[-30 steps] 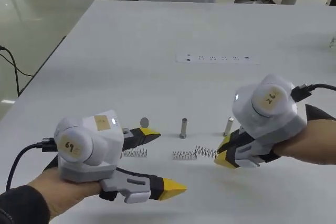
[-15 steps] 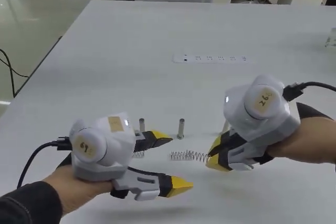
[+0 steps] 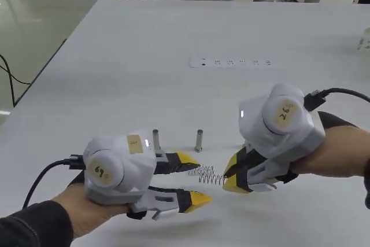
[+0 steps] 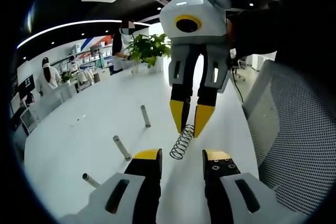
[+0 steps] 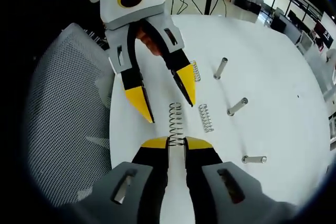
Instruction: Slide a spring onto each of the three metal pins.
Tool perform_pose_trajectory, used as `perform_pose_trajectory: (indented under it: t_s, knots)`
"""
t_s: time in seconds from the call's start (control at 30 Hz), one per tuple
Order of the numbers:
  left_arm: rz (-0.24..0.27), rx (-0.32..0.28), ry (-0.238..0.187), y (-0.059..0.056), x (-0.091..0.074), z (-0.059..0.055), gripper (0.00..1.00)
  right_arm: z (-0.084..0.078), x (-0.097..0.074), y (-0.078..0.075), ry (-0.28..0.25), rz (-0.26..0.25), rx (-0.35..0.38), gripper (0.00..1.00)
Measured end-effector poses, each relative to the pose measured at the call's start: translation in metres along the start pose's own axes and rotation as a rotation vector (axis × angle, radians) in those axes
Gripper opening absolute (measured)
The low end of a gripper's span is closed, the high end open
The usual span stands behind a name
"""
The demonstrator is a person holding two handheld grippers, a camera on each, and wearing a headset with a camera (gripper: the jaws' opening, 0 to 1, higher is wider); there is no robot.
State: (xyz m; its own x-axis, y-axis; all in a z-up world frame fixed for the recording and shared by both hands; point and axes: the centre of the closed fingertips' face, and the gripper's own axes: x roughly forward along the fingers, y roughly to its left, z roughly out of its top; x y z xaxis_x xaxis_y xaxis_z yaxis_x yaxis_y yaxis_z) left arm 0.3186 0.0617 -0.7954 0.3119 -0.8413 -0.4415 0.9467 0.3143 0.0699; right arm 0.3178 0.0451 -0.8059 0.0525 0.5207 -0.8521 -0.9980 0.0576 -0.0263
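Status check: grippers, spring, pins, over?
Right gripper shut on spring. Left gripper open, facing its free end. Three pins bare. Two spare springs lie loose.

Upright pins [image 3: 199, 140] just behind spring [image 3: 210, 174]

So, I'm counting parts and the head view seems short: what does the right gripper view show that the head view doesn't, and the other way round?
Right gripper view: all three pins, two loose springs lying on the table, and the right gripper with its jaws shut on one end of the held spring. Head view: a power strip farther back on the table, with two pins standing in front of it. Both: the held spring reaching toward the open left gripper, above the white table.
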Motion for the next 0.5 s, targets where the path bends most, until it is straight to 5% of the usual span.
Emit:
perform_pose_trajectory:
  t_s: [0.27,0.5]
  knots:
    - [-0.026,0.024,0.006,-0.006,0.002,-0.002,0.12,-0.001,0.001,0.009,0.015,0.045,-0.049,0.13]
    - [-0.067,0.029,0.021,-0.015,0.003,-0.005,0.09,-0.005,0.001,0.016,0.039,0.084,-0.098,0.13]
